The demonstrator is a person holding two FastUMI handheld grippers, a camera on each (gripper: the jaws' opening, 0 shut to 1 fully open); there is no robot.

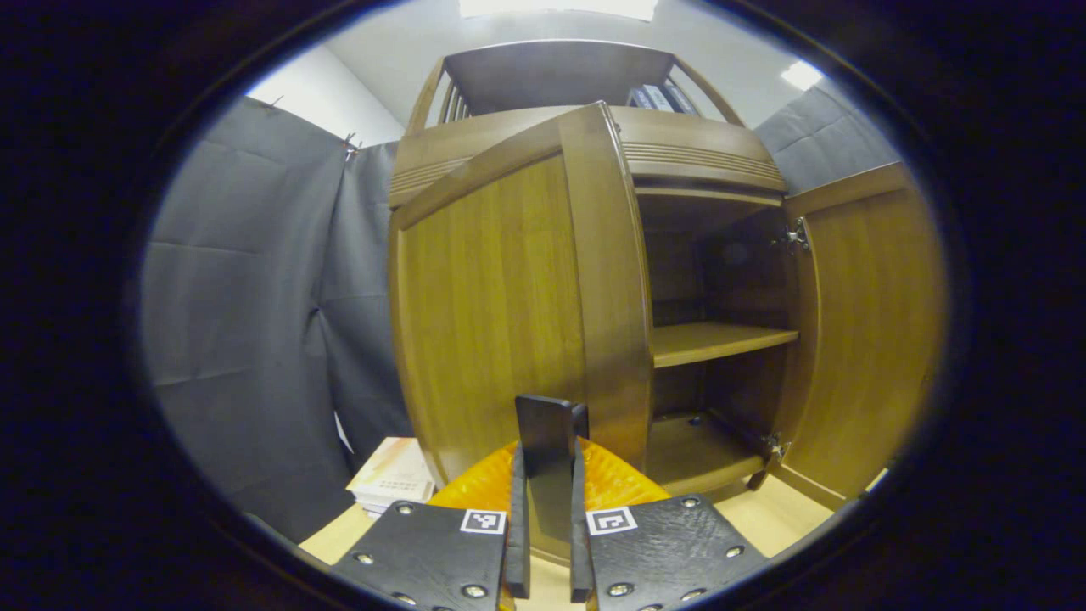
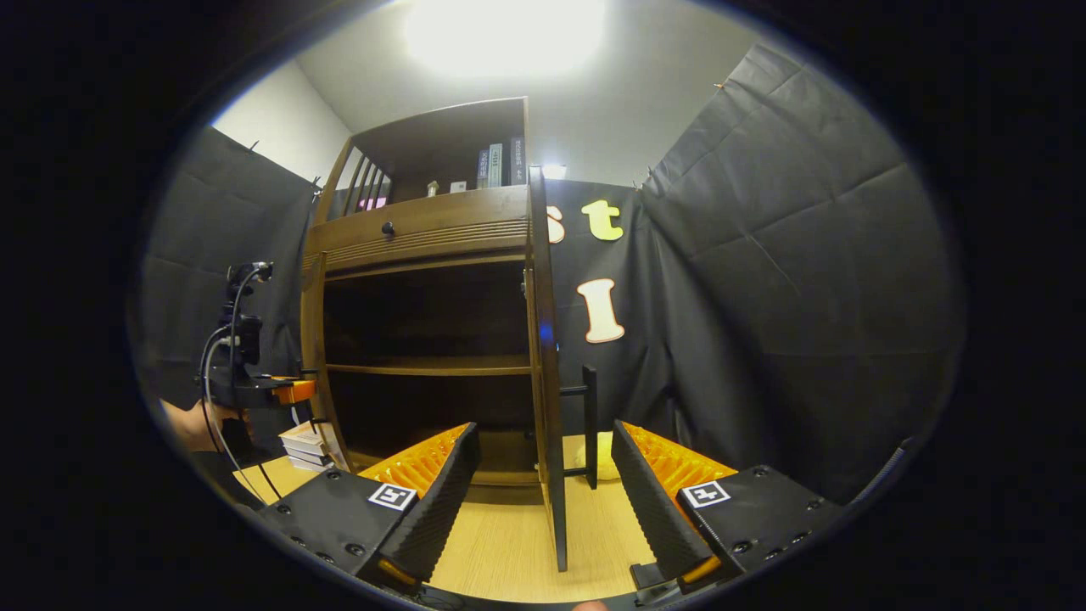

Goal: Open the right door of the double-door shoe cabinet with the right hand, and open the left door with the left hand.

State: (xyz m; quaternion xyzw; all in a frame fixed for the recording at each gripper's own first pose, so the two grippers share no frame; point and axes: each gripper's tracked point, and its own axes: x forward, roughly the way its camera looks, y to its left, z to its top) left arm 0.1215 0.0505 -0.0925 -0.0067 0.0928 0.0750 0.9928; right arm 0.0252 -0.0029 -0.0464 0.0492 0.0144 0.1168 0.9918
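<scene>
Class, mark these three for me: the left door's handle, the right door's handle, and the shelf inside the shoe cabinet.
left door handle (image 1: pixel 547 433), left gripper view, upper part of the bar above the closed jaws.
right door handle (image 2: pixel 589 424), right gripper view, middle of the upright bar.
shelf (image 1: pixel 717 341), left gripper view, top face of the board.

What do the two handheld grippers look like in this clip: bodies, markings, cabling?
Left gripper: black textured plates with silver screws, a square black-and-white marker tag on each, ribbed orange housing behind. Right gripper: same build, fingers with ribbed inner faces. Seen from the right gripper view, the left unit carries looping black cables.
</scene>
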